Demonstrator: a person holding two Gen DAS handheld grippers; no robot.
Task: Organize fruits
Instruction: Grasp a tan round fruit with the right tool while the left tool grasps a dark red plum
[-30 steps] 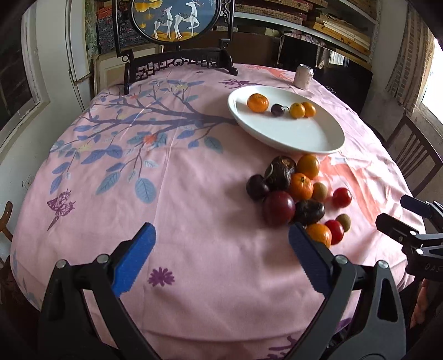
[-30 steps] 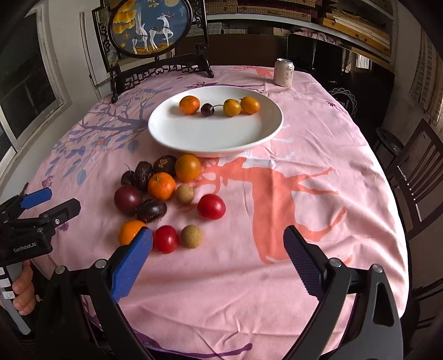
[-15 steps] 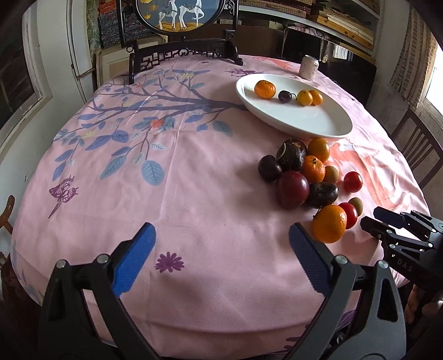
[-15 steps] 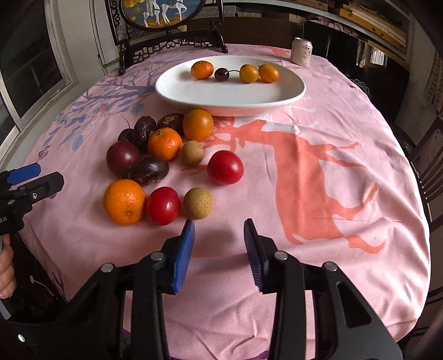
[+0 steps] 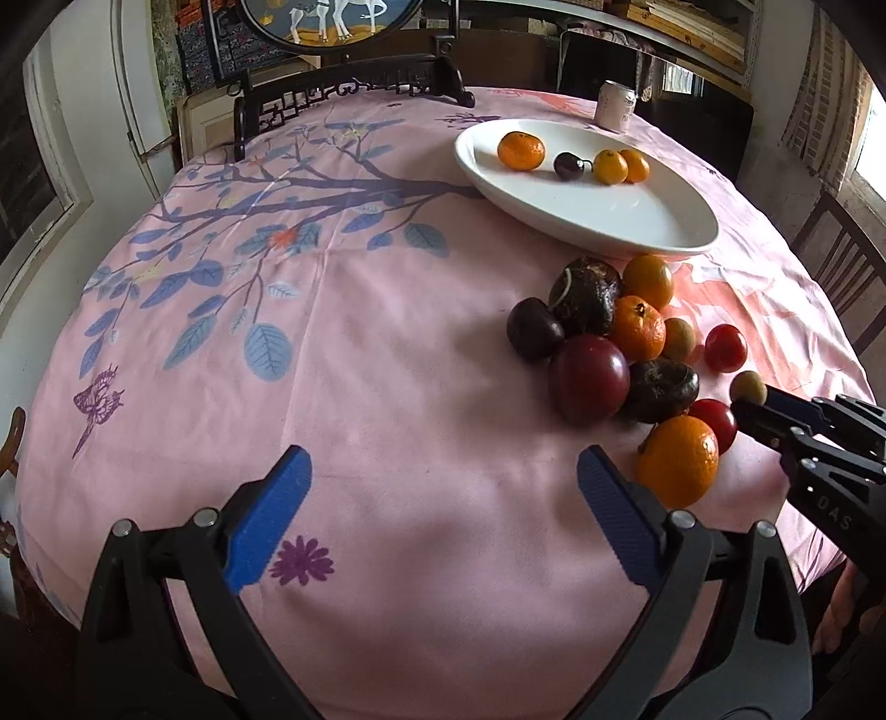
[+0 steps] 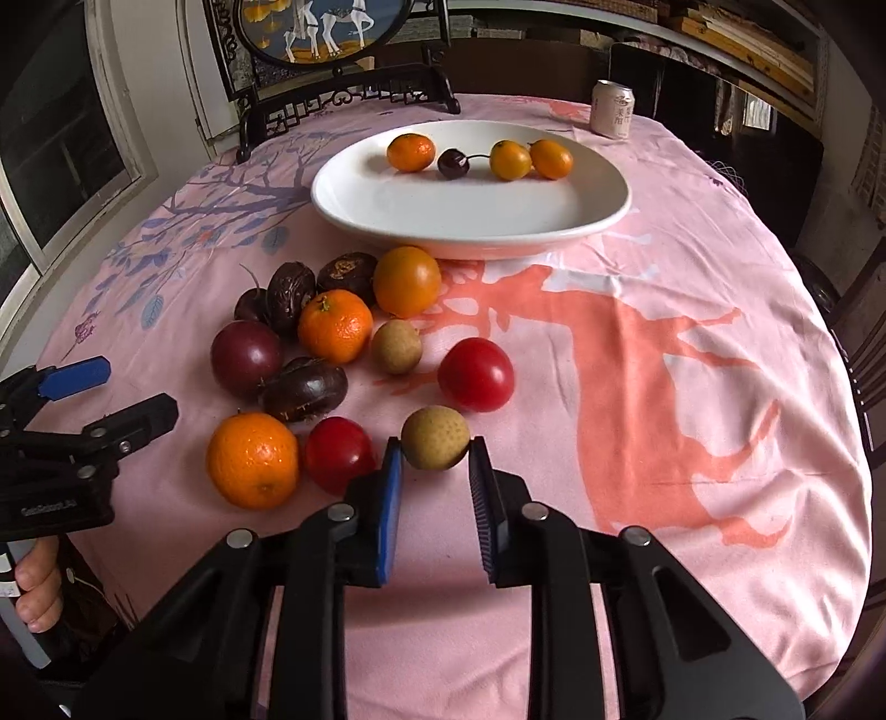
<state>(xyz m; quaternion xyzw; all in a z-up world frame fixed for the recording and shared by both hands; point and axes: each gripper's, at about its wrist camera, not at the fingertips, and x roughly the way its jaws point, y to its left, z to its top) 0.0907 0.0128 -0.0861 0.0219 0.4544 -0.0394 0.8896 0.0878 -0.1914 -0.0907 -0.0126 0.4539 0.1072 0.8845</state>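
Drink can [image 6: 611, 109], framed deer picture [image 6: 326, 30] at table's far edge.

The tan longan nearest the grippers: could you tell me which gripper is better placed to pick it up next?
Right. The right gripper already straddles the longan, fingertips at its sides. The left gripper hangs wide open over bare tablecloth, away from it.

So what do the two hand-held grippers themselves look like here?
Both match: the left hand-held gripper and right hand-held gripper have black plastic clamp-style arms, silver pivot bolts and ribbed blue finger pads. Pale lettering marks each body. Bare fingers grip a light handle; no sleeve shows.
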